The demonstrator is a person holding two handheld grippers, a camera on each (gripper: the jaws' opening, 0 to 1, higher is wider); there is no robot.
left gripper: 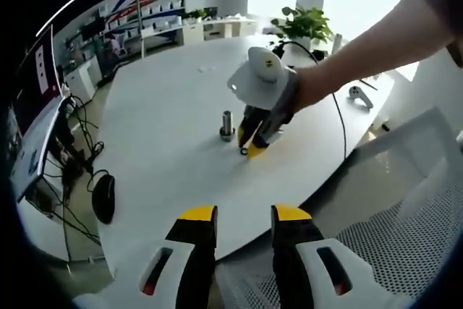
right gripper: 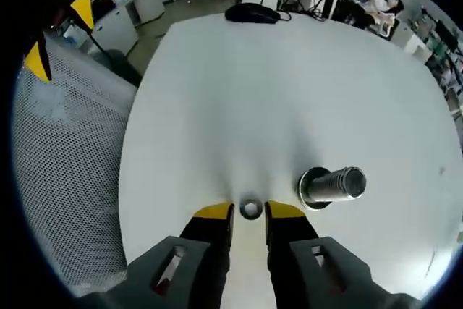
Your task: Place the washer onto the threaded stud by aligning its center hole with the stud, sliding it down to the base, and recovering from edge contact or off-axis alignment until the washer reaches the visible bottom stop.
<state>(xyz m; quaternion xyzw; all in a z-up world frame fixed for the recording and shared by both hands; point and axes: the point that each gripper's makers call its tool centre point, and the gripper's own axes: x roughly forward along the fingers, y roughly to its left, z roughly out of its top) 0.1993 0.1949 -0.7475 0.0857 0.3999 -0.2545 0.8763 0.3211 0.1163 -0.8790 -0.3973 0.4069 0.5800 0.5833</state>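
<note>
Down low, right gripper (right gripper: 249,211) jaws flanking washer (right gripper: 250,209), grip unclear, stud (right gripper: 331,187) beside, left gripper (left gripper: 244,215) parted, empty.

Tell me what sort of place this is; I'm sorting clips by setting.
Probably an office or lab workspace: a large white table, shelving along the wall, a potted plant, and a mesh chair beside the table.

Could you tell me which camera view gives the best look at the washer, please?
The right gripper view: the washer lies flat on the white table between the right tongs' tips, its center hole plain, beside the threaded stud. In the left gripper view it is a tiny ring at those tongs' tips.
</note>
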